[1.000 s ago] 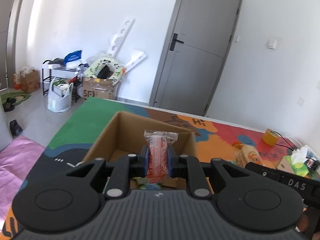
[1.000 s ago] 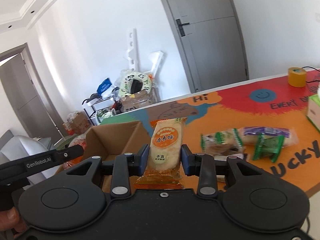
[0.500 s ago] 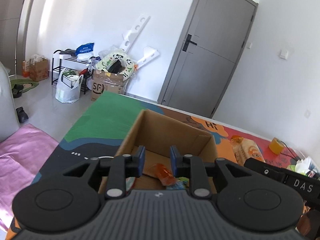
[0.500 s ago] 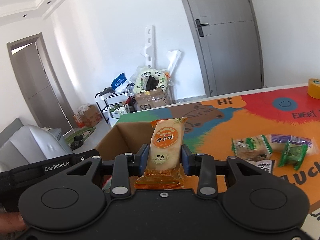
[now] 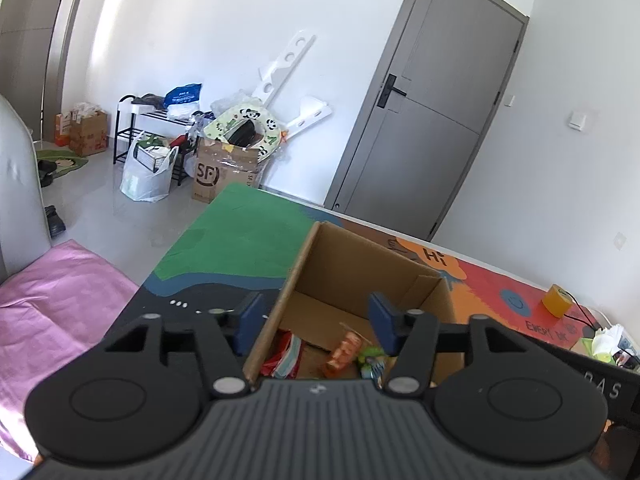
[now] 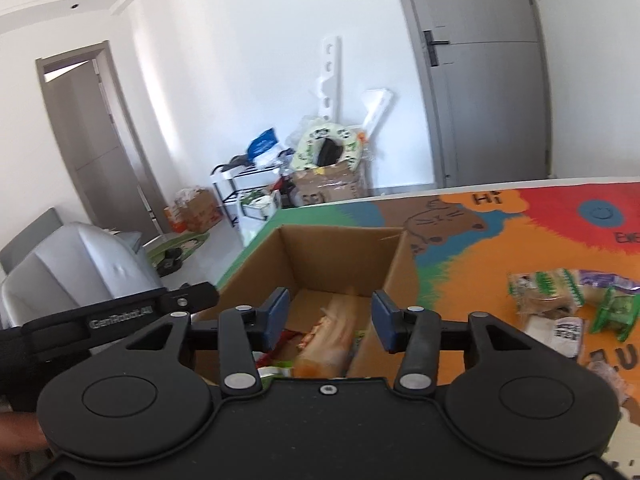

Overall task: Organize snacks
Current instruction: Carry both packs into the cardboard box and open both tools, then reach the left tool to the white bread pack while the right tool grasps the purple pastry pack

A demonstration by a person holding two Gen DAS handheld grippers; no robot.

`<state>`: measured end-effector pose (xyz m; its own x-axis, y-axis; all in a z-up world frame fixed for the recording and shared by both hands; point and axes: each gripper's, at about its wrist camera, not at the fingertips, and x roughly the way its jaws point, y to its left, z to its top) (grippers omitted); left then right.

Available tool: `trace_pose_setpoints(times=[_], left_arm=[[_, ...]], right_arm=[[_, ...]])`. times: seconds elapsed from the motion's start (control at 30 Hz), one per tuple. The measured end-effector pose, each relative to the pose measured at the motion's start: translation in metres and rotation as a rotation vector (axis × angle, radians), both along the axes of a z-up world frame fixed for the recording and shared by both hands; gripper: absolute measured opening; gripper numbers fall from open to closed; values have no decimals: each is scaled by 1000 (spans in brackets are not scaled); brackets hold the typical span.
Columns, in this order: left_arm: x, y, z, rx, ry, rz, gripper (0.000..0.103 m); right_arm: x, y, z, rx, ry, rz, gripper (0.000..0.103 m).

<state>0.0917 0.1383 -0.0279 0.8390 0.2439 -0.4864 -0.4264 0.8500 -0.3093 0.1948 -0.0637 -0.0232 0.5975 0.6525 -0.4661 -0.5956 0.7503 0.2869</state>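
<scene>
Both my left hand-held gripper (image 5: pixel 316 320) and right hand-held gripper (image 6: pixel 330 318) are opening, empty, over the cardboard box (image 6: pixel 340 260) of snacks at 12 o'clock.

We hold both claws tilted downward, side by side. Our left claw (image 5: pixel 314 320) is opening, its blue pads well apart with nothing pressed between them. Our right claw (image 6: pixel 326 316) is opening too, pads clear of any grip.
</scene>
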Motion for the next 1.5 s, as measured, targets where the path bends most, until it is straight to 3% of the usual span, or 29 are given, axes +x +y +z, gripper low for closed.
trace_pose_setpoints(times=[0.3, 0.63, 0.93, 1.17, 1.5], left_arm=[[22, -38, 1, 31, 16, -77, 82], [45, -83, 6, 62, 20, -162, 84], [61, -122, 5, 82, 12, -246, 84], [76, -143, -4, 72, 46, -290, 84], [90, -164, -18, 62, 91, -360, 84]], right_arm=[[14, -52, -13, 2, 58, -144, 53], [18, -114, -15, 11, 57, -264, 62], [29, -158, -21, 26, 72, -349, 62], [36, -177, -31, 25, 93, -383, 62], [47, -172, -61, -5, 164, -390, 62]])
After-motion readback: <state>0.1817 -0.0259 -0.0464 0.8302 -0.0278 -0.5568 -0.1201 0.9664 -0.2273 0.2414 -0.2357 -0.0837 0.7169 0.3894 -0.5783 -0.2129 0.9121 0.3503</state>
